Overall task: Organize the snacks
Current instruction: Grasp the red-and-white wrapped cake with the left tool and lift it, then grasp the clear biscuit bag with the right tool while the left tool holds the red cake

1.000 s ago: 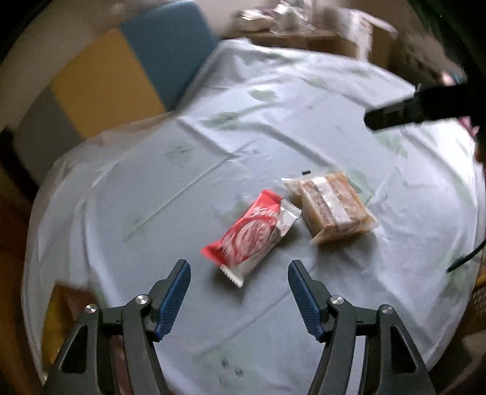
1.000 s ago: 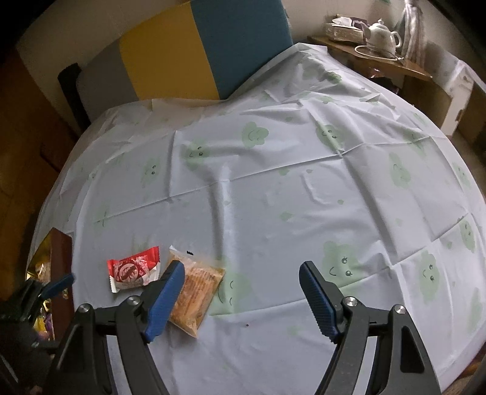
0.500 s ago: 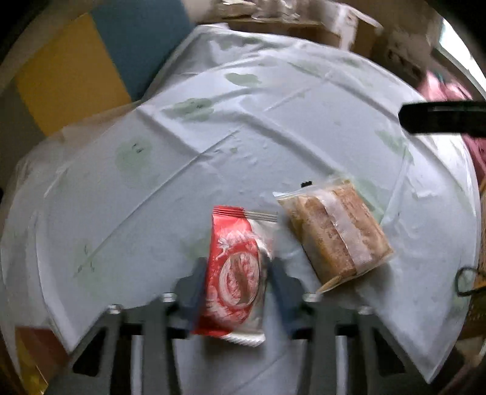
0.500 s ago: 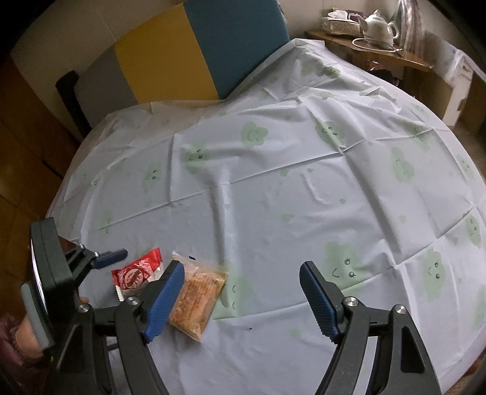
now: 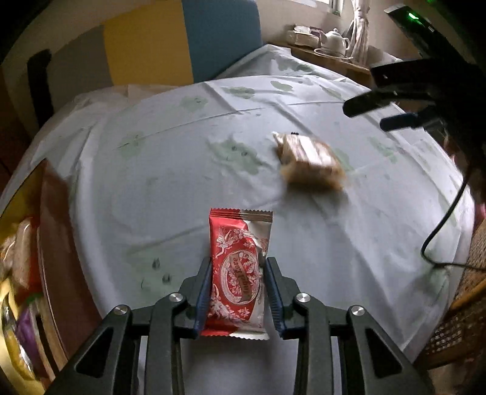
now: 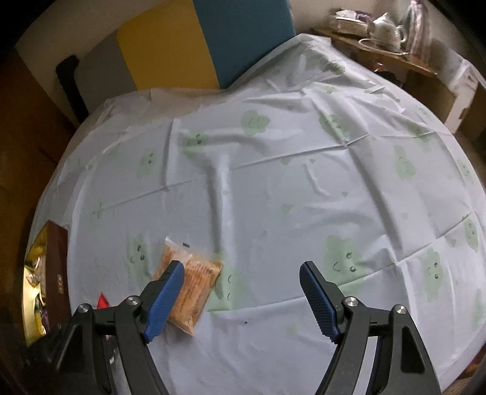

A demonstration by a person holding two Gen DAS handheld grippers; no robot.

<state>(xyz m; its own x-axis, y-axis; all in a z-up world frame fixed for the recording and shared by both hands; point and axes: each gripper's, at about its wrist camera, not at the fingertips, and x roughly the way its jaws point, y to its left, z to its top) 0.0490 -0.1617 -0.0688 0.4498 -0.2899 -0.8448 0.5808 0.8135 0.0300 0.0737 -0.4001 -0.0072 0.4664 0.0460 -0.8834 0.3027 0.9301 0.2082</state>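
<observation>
My left gripper is shut on a red and white snack packet and holds it above the table. Only a red corner of the packet shows in the right wrist view. A clear bag of brown biscuits lies on the tablecloth ahead and to the right; it also shows in the right wrist view, just past my left finger. My right gripper is open and empty above the cloth. It shows at the upper right in the left wrist view.
A brown box with a gold lining holds several snacks at the table's left edge; it also shows in the right wrist view. A white tablecloth with green faces covers the round table. A cable hangs at right. A side shelf with a teapot stands behind.
My left gripper closed on the red packet, lifted it off the cloth and swung left toward the box. The right gripper stayed open and shifted slightly.
</observation>
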